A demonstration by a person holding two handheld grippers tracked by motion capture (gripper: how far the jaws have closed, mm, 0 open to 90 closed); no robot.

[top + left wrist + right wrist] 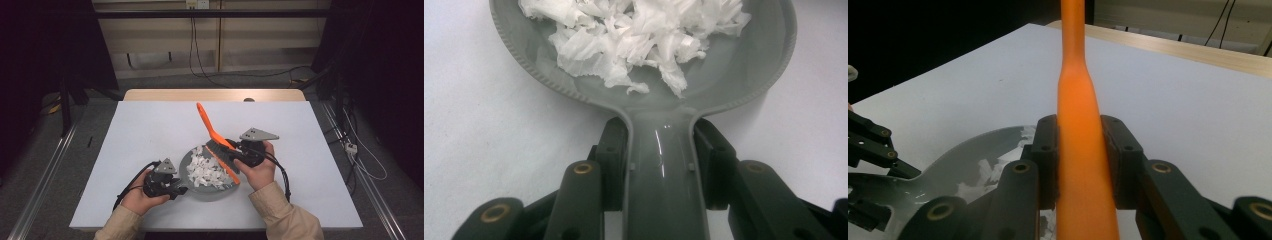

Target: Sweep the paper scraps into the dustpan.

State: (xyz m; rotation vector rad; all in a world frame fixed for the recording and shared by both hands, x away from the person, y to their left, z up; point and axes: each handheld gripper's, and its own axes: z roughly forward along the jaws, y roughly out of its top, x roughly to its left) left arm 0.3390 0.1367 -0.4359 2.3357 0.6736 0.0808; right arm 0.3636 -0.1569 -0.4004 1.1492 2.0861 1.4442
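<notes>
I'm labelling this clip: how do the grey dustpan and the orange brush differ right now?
The dustpan is grey and lies flat on the table; the brush is orange and tilts, its handle pointing up and away. The dustpan holds the white paper scraps; the brush rests at the pan's right edge. The left tool clamps the dustpan's handle, the right tool the brush's. Both are gripped by their handles.

In the left gripper view the dustpan [724, 75] runs off the top edge, its far rim and part of the paper scraps [634, 40] cut away; its handle leaves the bottom edge. In the right gripper view the brush [1080, 150] handle exits top and bottom, bristles hidden; the high view leaves the jaws too small to tell.
</notes>
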